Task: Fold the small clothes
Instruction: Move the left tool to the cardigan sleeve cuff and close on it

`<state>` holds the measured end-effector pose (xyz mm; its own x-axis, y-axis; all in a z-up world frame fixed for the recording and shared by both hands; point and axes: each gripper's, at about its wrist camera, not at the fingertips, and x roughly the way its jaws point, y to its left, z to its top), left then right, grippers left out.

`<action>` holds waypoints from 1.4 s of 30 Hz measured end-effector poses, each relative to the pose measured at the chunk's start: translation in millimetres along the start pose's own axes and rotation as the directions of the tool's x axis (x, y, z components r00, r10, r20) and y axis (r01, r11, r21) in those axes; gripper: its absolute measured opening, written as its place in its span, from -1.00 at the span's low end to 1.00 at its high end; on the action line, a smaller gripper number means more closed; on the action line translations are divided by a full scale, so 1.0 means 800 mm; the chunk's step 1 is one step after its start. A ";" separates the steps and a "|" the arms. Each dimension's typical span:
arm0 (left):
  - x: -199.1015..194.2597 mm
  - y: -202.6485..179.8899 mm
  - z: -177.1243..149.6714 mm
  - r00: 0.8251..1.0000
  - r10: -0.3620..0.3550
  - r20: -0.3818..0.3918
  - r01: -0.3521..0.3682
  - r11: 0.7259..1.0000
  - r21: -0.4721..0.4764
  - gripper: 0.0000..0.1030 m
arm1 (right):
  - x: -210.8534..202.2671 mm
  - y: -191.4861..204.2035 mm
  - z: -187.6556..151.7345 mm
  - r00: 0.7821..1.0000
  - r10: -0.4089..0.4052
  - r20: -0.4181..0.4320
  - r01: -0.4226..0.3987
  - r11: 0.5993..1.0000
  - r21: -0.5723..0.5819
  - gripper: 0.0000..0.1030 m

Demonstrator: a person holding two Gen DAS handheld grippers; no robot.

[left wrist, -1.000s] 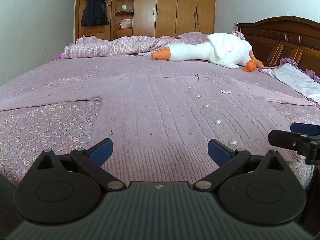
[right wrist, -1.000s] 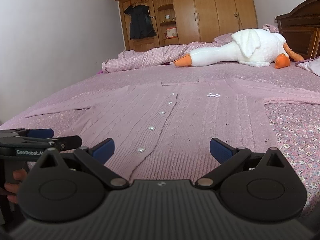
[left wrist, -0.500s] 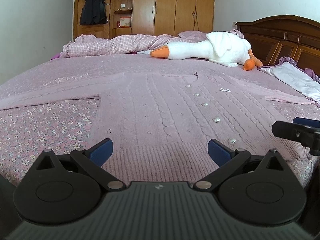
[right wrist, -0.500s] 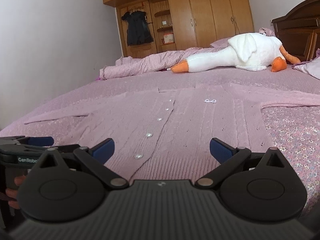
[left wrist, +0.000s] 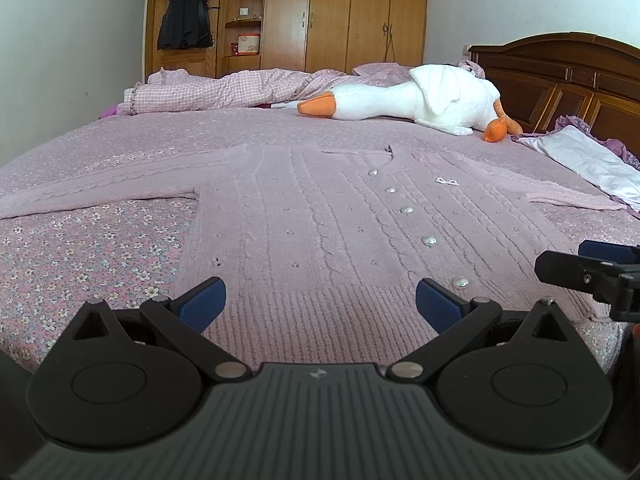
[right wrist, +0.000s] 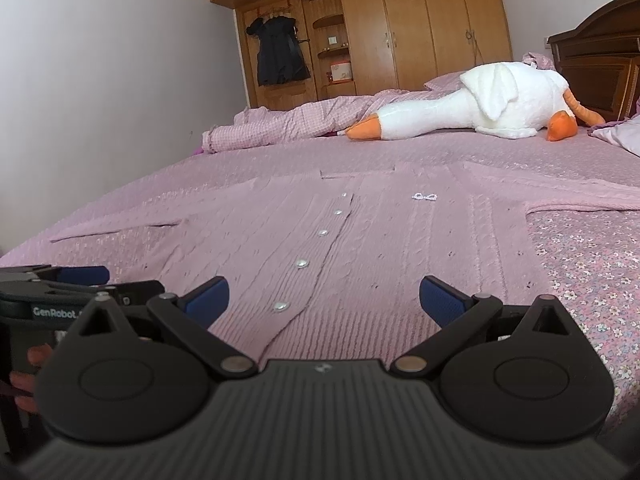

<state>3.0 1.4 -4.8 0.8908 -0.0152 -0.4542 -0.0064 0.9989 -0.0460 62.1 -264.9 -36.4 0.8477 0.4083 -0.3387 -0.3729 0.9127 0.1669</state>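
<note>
Left wrist view: both tongs, left tongs (left wrist: 320,300) and right tongs (right wrist: 323,300), gaped empty, had dropped lower toward cardigan (left wrist: 320,232) hem; grasp looked imminent.

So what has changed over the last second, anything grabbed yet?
Nothing has been grabbed. Both cameras sank a little toward the cardigan's hem: the left gripper and right gripper came lower and closer, both open and apart from the knit. The pink cardigan lies flat, buttoned, sleeves spread as before; the plush goose and checked quilt have not moved.
</note>
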 end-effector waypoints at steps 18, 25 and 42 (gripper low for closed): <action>-0.007 0.038 0.030 0.993 0.088 0.074 -0.084 0.995 -0.054 1.00 | 0.035 0.070 0.039 0.995 0.007 0.101 0.011 0.983 -0.183 1.00; -0.008 0.100 0.053 0.987 0.143 0.073 -0.131 0.980 -0.149 1.00 | 0.090 0.107 0.066 0.986 0.114 0.121 -0.116 0.993 0.015 1.00; -0.002 0.392 0.078 0.927 0.372 0.046 -0.287 0.784 -0.551 1.00 | 0.239 0.277 0.114 0.874 0.471 0.121 -0.483 0.869 0.107 1.00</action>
<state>27.5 317.6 36.8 0.8443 0.3599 -0.3970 -0.5112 0.7630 -0.3955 175.4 14.3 20.2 0.6106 0.7850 -0.1051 -0.6935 0.5940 0.4077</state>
